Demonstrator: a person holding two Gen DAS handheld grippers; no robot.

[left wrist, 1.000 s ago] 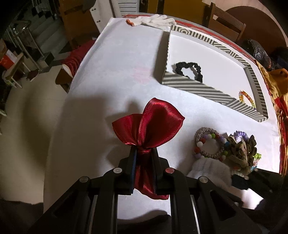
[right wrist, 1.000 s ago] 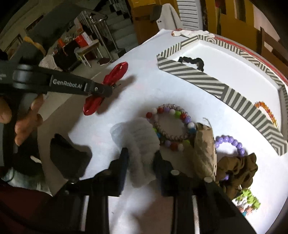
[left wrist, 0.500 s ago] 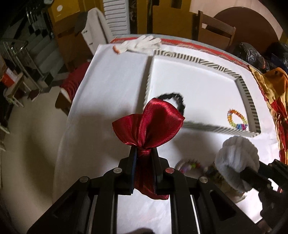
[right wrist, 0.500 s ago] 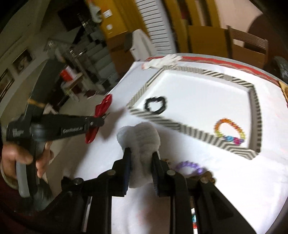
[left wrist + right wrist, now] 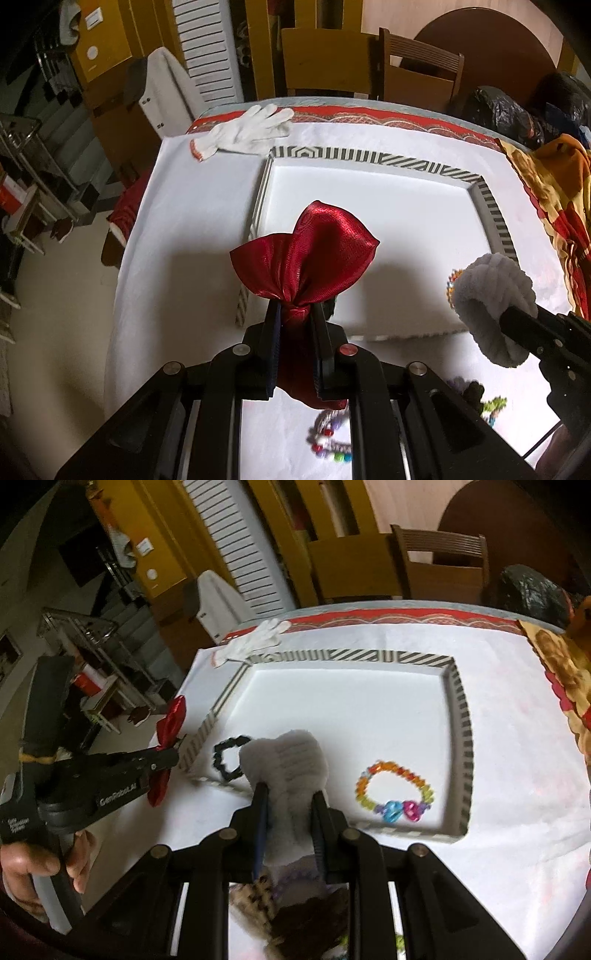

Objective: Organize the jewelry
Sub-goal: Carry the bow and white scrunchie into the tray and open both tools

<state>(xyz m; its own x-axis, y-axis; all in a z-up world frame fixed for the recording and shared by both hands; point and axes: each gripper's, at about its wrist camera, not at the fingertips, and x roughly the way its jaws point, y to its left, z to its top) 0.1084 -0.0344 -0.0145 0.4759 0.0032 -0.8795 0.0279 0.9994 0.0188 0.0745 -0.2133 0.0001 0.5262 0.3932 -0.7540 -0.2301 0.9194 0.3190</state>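
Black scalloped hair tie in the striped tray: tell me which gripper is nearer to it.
Left. The left gripper hangs at the tray's left wall beside the black scalloped hair tie; the right gripper sits nearer the camera.

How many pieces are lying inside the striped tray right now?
2. A black scrunchie near the tray's near-left corner, partly behind the white scrunchie, and a rainbow bead bracelet toward its near-right corner. That scrunchie could hide something small.

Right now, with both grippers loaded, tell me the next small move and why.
Probably carry the right gripper forward a little and lower it, then release. It is shut on the white fluffy scrunchie, held over the near edge of the striped tray, between the black scrunchie and the rainbow bead bracelet. The left gripper, shut on the red satin bow, could follow.
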